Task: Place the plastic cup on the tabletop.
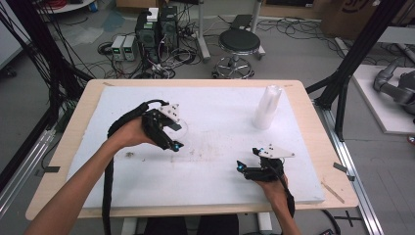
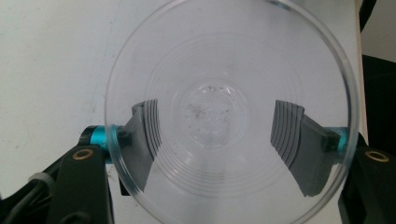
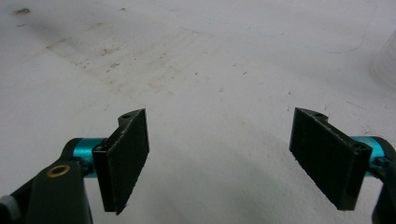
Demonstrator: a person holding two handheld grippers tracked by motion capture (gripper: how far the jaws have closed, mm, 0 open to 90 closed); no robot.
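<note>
A clear plastic cup [image 2: 224, 56] sits between the jaws of my left gripper [image 2: 217, 123], its round mouth turned toward the camera. Both grey pads [image 2: 147, 135] press on its wall and show through the plastic. In the high view the left gripper [image 1: 175, 134] holds the cup [image 1: 182, 127] just above the white board [image 1: 215, 186], left of centre. My right gripper [image 1: 248, 157] hovers low over the board near its front right, open, and its black pads [image 3: 126, 158] stand wide apart with bare board between them.
A tall stack of clear cups [image 1: 266, 107] stands upright on the board at the back right. The wooden table edge [image 1: 318, 142] frames the board. Beyond the table are a stool [image 1: 239, 44], cables and electronics boxes [image 1: 156, 29] on the floor.
</note>
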